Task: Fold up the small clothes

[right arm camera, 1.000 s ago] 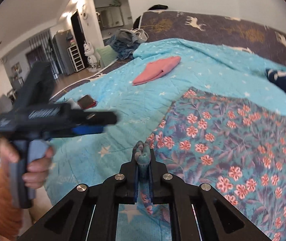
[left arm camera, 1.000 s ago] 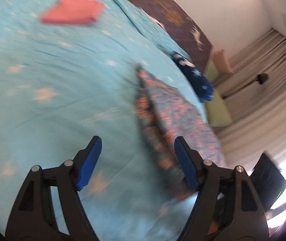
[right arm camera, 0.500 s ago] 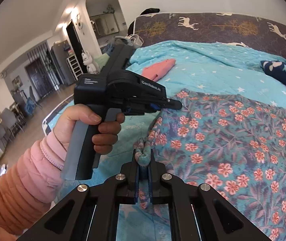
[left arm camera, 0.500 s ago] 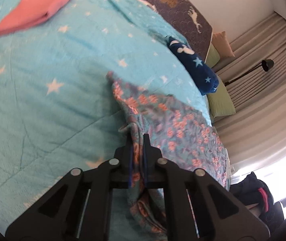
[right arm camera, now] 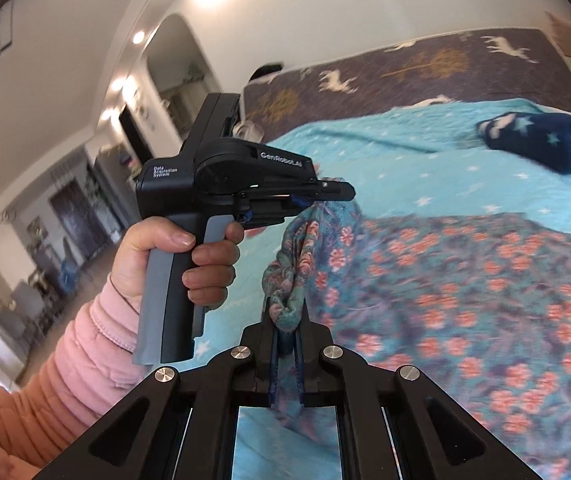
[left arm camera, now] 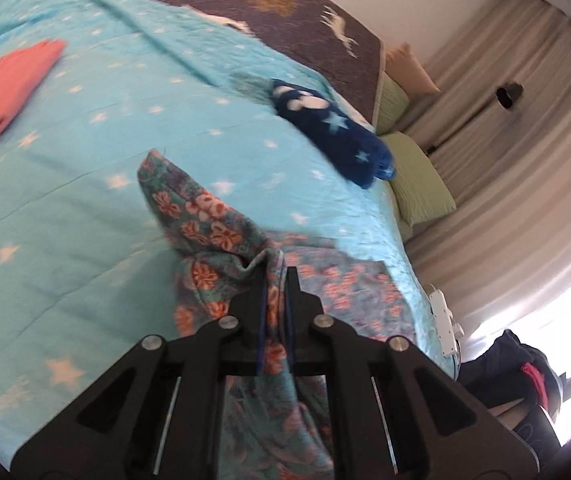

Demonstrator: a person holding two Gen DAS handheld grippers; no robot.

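With my left gripper (left arm camera: 275,276) newly clamped beside my right gripper (right arm camera: 287,318), both jaws now hold the floral garment's (right arm camera: 465,280) near edge, lifted off the bed (left arm camera: 65,220), ready to fold.

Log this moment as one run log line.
step: lifting edge | left tool: shut on floral garment | right tool: shut on floral garment | surface: blue bedspread

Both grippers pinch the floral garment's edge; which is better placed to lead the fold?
Probably left: the left gripper holds the floral garment raised, nearer the bed's middle; the right gripper grips bunched cloth lower.
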